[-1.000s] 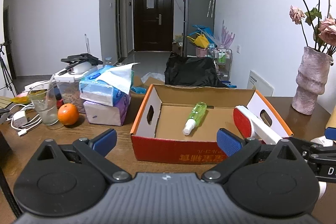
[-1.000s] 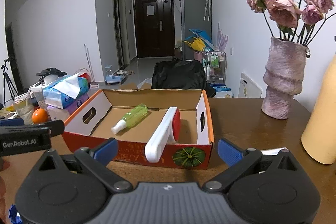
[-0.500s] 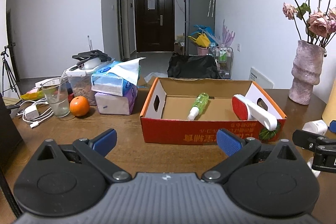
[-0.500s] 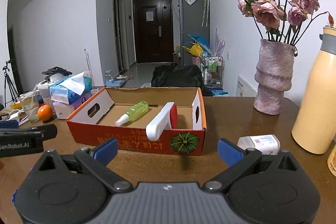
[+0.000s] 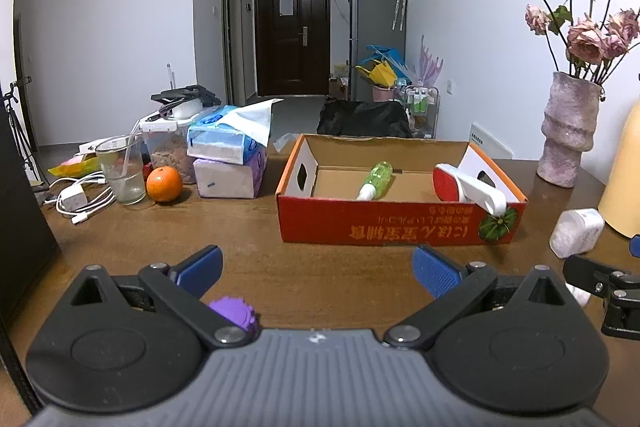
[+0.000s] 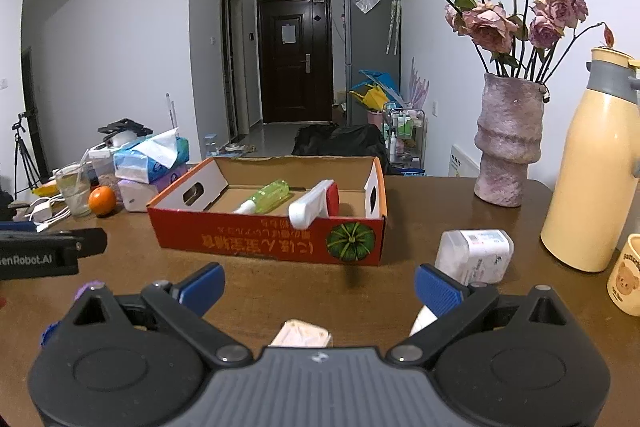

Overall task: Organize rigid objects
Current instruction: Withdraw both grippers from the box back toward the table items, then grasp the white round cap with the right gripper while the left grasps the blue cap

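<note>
**Entry: two idle claws, loose items short of the box**

- **Left claw**: jaws wide, holding nothing. A purple ridged cap lies on the bench at its 7 o'clock, tucked under the left finger's linkage and partly hidden.
- **Right claw**: jaws wide, holding nothing. A white plastic container with a printed label lies on its side at 1 o'clock, just beyond the right finger. A small cream-white block sits at 6 o'clock, close under the claw body; a white piece shows behind the right finger, identity unclear.
- **Cardboard box**: red-sided, open-topped, at 12 o'clock from both claws. Holds a green spray bottle lying flat and a white-and-red lint brush leaning over the front wall.
- **Not for sorting, by my judgement:** orange, glass with straw, tissue packs, vase of dried roses, yellow flask, bear mug.

**Risks, as judged:**
- The container looks smooth and rounded; a pinch off its middle could squirt it towards the flask or mug.
- The cap and block lie so near the claw bodies that a blind descent may knock them away.
- The brush overhangs the wall; a drop-off beside it could tip it out.
- The two claws sit close together, so crossing paths may collide.
</note>
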`<state>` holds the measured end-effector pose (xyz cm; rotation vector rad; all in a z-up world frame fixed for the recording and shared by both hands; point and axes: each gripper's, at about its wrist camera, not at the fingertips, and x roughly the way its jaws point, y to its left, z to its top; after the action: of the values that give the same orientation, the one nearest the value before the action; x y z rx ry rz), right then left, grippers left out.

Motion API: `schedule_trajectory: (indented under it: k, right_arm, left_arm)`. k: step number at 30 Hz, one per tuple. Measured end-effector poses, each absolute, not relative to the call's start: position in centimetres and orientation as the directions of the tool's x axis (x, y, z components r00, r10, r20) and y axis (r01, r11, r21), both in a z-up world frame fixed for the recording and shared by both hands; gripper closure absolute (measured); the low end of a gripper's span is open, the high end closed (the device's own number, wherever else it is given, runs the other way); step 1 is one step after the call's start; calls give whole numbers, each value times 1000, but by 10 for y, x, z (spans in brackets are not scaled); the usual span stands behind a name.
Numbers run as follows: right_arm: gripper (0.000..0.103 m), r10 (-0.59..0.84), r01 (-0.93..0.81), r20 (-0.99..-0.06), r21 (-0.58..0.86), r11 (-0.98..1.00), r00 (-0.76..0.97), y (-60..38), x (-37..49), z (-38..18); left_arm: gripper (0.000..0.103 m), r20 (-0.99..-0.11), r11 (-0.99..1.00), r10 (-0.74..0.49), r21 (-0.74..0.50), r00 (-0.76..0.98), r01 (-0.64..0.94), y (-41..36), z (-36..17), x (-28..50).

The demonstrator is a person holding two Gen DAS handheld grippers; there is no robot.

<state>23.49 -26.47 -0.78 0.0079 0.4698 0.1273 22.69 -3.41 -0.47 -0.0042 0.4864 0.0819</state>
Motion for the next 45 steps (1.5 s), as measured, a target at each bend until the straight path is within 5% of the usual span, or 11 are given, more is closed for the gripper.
schedule_trajectory:
  k: [24,33,38,42,45]
  right_arm:
    - [9,116,-147,-625,2,989,772,-270,197,-83]
    - [24,111,-151,-653,-4,989,749,-265,204,-99]
    - [38,118,-159,-661,-1,987,741,-264,206,-103]
    - [65,134,-171,-650,6,985,748,-264,203,-101]
    - [65,128,-167,-642,0,986,756,-264,201,-102]
  left_arm:
    - [0,-550,992,120,29,827,-124,-7,-41,175]
    - [0,-577,990,124,17,807,-139,4,-56,175]
    - [0,-587,989,128,14,800,-147,10,-61,175]
    - [0,-592,988,130,14,796,-151,14,-64,176]
    - [0,-594,989,132,20,793,-149,15,-66,176]
